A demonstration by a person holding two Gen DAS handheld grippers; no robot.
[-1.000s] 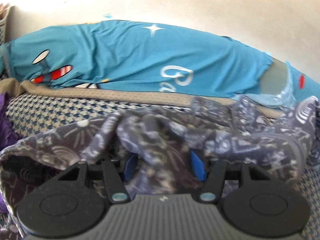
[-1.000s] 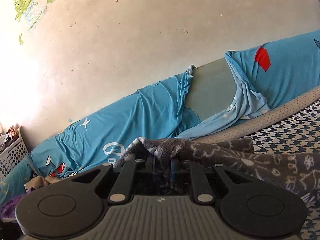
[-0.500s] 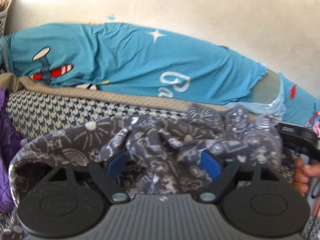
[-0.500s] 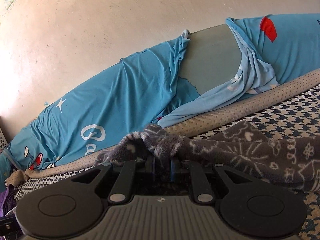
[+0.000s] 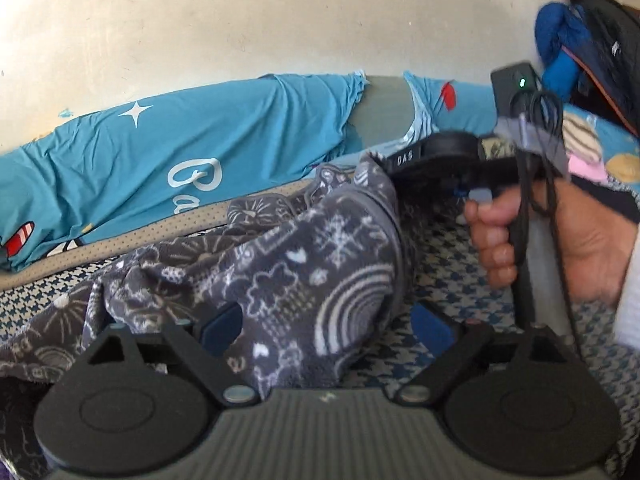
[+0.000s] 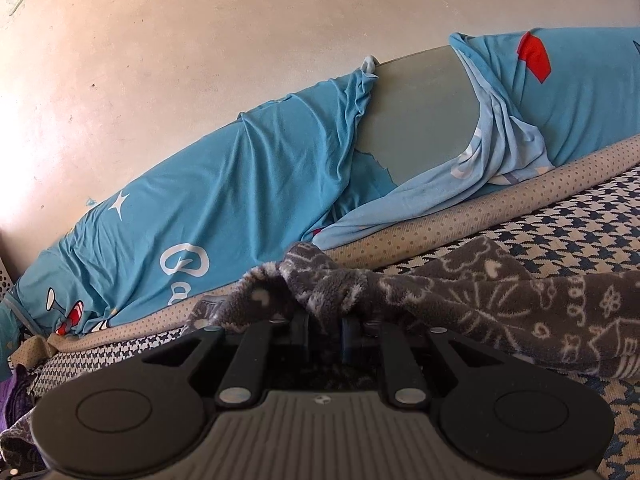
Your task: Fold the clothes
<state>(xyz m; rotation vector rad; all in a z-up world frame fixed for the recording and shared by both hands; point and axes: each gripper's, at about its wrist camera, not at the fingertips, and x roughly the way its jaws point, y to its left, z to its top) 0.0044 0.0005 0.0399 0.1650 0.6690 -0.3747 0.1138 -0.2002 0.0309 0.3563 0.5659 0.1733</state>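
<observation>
Two grippers: my right gripper [image 6: 326,330] is pinching the fleece garment [image 5: 320,264], which is trailing rightward; my left gripper [image 5: 328,326], fingers spread, is straddling its drooping fold.

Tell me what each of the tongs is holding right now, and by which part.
The right tongs are shut on a bunched edge of the grey patterned fleece garment. The left tongs stand open; the garment drapes between them, unclamped.

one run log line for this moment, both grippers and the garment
stage: fold underway | left gripper: open, grey patterned garment draped between fingers | right gripper: shut on garment edge | surface: houndstooth cover
</observation>
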